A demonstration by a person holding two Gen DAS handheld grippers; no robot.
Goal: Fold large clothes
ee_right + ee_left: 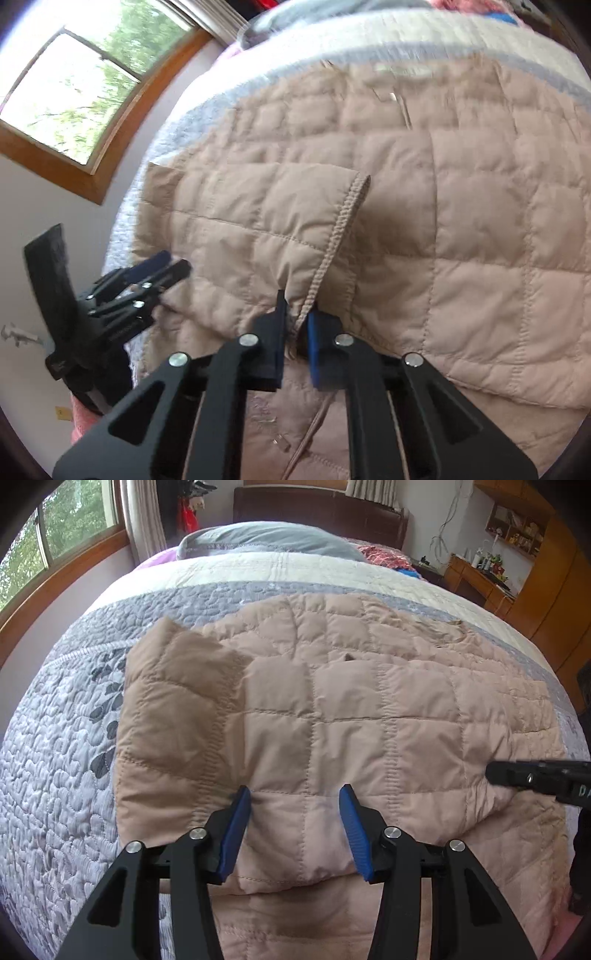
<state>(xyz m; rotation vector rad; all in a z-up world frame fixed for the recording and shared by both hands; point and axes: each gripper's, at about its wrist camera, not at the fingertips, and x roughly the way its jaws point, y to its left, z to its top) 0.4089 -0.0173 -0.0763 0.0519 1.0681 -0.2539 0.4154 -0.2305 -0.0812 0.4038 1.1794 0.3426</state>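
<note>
Across the middle of the quilted bedspread (55, 782) lies our large tan quilted jacket (351, 709), partly folded, one panel already laid over on the window side. Our right gripper (297, 321) is clamped tight on the ribbed edge (343, 225) of a flap lifted off the body of the jacket, fabric pinched between its jaws. Our left gripper (293, 805) stands about half open just above the near part of the jacket, nothing between its blue pads (236, 827). To do this fold well, we judge we should keep the right grip firm and carry the flap low and flat so the padding does not bunch, while the left presses or pins the layer beneath. One risk is the slick fabric dragging the lower fold askew.
</note>
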